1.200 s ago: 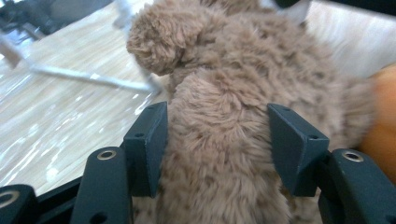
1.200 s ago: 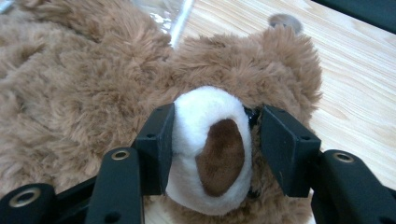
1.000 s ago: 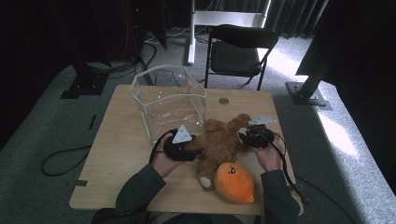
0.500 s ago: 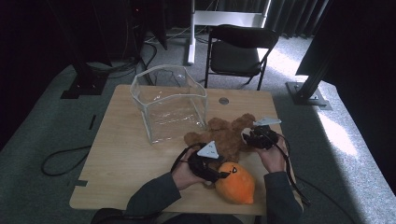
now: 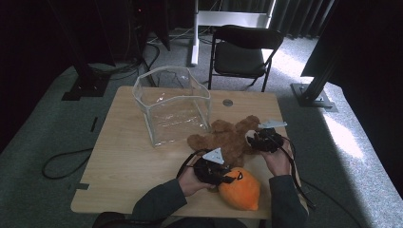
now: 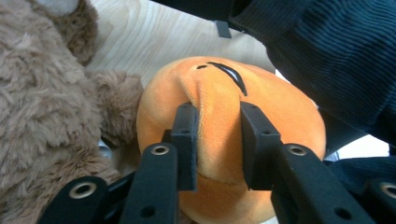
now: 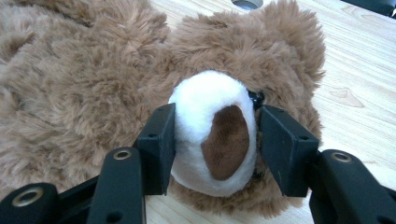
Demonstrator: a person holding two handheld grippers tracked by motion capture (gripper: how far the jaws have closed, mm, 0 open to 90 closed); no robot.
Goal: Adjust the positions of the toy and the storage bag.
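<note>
An orange plush toy [image 5: 242, 190] with a black stitched face lies near the table's front edge. My left gripper [image 5: 211, 168] is shut on a pinched fold of the orange plush [image 6: 289, 116], as the left gripper view [image 6: 218, 112] shows. A brown teddy bear [image 5: 228, 140] lies on its back mid-table, beside the plush. My right gripper [image 5: 263, 141] holds the bear's head; its jaws [image 7: 212, 121] press both sides of the white snout [image 7: 201, 93]. The bear's body [image 6: 42, 107] lies left of the plush.
A clear plastic container [image 5: 173, 107] stands open-topped on the wooden table [image 5: 123, 161], just behind and left of the bear. A small round metal disc [image 5: 227, 102] sits near the far edge. A black chair [image 5: 242, 52] stands beyond the table. A dark sleeve [image 6: 327, 51] crosses behind the plush.
My left gripper moved from the bear's left side toward the front of the table and closed on the orange plush. The right gripper stayed at the bear's head.
</note>
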